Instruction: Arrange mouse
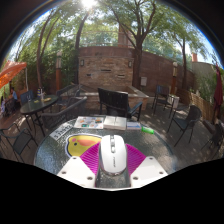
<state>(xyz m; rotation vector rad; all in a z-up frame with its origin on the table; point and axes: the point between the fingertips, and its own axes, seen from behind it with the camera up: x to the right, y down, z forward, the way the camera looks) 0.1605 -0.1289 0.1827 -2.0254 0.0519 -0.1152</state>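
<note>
White mouse (113,154) sits lengthwise between the two fingers of the gripper (112,166), on a glass-topped table (55,155). Its rear end is cut off by the dark lower border, so the full body is not visible. Magenta pads (92,158) flank it closely on both sides; whether they actually press on it or leave a thin gap cannot be made out. Mouse: pale, smooth shell, a dark line down the middle at the front where the wheel sits. A yellow object (80,146) lies just left of it, partly hidden by the left finger. Beyond the fingers, flat books or boxes (105,122) lie on the table, labels unreadable. Farther off: patio chairs (113,102), brick wall (105,66), trees.
</note>
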